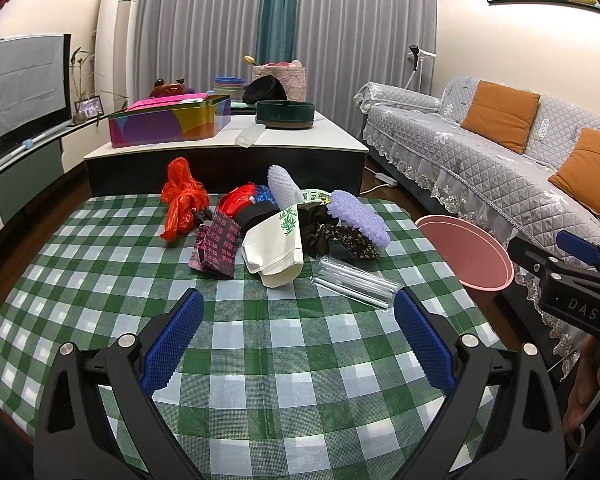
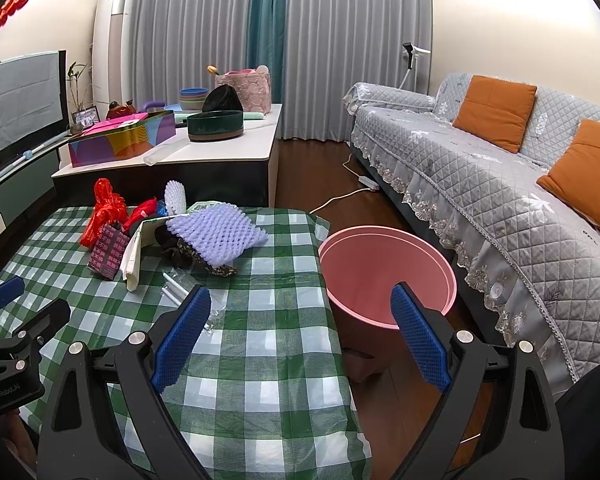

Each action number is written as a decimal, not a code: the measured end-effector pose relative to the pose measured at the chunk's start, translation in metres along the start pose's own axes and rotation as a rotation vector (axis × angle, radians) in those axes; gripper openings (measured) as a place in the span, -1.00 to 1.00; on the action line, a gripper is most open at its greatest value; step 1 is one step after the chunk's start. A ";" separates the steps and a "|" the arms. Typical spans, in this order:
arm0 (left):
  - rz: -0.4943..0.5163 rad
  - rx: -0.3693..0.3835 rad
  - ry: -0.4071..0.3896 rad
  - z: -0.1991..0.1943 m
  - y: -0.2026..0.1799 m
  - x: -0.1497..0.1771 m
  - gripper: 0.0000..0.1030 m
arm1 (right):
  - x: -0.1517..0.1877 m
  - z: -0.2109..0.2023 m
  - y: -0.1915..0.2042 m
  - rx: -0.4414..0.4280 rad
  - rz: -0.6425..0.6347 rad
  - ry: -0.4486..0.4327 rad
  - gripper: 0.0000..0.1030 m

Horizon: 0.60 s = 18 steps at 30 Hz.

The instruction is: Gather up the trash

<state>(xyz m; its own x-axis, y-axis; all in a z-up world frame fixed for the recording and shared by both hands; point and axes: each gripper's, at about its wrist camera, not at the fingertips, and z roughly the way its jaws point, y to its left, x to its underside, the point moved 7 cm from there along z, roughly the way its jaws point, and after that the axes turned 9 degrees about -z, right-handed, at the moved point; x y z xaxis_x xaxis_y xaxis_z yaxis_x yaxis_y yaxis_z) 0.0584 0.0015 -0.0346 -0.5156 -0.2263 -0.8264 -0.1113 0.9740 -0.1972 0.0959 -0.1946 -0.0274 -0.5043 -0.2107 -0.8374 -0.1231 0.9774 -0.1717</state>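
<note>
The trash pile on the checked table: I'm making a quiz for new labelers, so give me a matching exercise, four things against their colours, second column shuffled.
Things:
1. crumpled plastic bag
2. foam net sleeve
3. bin on the floor
4. paper bag with the bamboo print

Colours:
A. pink
B. cream
C. red-orange
D. lilac

Pairs: 1-C, 2-D, 3-A, 4-B
</note>
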 end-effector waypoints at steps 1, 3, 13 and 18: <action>0.000 0.000 0.000 0.000 0.000 0.000 0.79 | 0.000 0.000 0.000 -0.002 0.001 0.002 0.69; 0.000 0.000 -0.001 0.000 0.000 0.000 0.79 | 0.000 0.000 0.001 -0.008 0.003 0.005 0.64; 0.005 0.002 -0.019 0.000 0.000 -0.007 0.23 | -0.008 0.001 0.009 -0.074 0.000 -0.006 0.24; 0.010 -0.005 -0.027 0.006 0.003 -0.014 -0.02 | -0.027 0.005 0.016 -0.148 0.000 -0.024 0.02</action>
<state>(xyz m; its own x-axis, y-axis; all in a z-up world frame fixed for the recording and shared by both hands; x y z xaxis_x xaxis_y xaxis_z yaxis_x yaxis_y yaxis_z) 0.0699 0.0072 -0.0268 -0.4932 -0.2165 -0.8425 -0.1103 0.9763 -0.1863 0.1121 -0.1733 -0.0104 -0.4840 -0.2085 -0.8498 -0.2486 0.9639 -0.0949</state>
